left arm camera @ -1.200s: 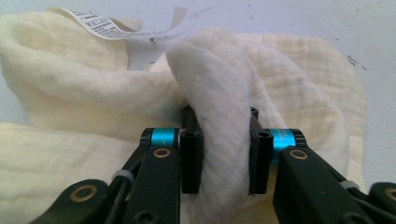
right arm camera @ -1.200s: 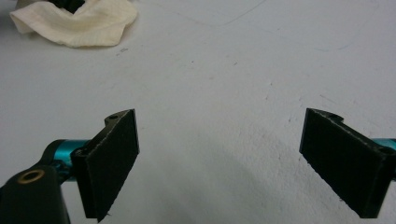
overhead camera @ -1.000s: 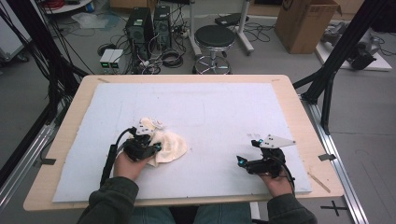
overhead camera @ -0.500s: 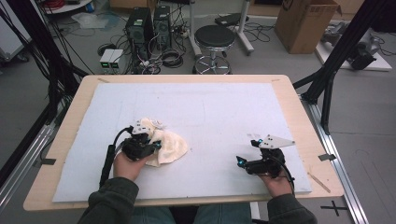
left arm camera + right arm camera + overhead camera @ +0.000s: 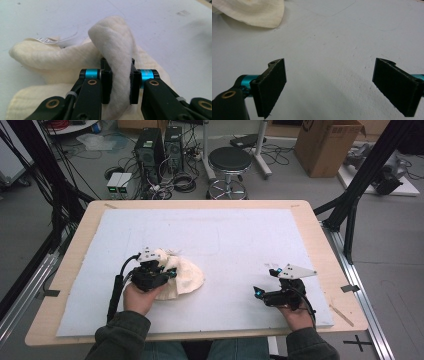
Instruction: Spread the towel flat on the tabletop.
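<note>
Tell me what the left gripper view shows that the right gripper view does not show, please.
The left gripper view alone shows the left gripper shut on a raised fold of the cream cloth, with a printed label on the cloth. The right gripper view alone shows the right gripper with its jaws wide apart and nothing between them. Both show the cream cloth lying on the white table cover.

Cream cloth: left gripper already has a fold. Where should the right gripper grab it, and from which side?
Probably the free rounded edge of the cream cloth facing the right gripper, coming in low from that side. That edge lies loose on the white mat, apart from the fold pinched by the left gripper. The right jaws are already wide open.
</note>
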Tool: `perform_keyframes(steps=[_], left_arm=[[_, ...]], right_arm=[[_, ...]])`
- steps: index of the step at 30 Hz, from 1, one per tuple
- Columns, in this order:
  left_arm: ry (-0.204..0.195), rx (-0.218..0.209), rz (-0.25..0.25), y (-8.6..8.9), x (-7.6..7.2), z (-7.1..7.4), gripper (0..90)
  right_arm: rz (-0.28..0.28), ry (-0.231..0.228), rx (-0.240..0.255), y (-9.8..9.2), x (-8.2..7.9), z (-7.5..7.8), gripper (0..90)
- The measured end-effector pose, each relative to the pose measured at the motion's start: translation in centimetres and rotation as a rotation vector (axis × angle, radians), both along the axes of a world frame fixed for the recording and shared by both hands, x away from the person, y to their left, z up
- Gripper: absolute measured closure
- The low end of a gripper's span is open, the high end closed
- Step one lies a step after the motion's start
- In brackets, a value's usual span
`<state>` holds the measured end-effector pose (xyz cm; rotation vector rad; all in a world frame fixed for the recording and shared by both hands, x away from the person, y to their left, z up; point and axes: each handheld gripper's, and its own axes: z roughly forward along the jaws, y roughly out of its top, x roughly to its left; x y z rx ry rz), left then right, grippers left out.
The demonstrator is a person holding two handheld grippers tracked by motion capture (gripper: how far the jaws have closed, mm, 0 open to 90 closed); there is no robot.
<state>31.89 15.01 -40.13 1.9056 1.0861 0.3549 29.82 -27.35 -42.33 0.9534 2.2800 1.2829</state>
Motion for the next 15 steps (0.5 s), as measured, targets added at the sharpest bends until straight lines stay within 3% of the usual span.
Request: perform_keyframes(steps=[15], left_arm=[[-0.038,-0.045,-0.07,-3.0,-0.5,2.3,78.3]], right_arm=[[-0.004,-0.011,0.001,-0.1,-0.1,0.1,11.3]])
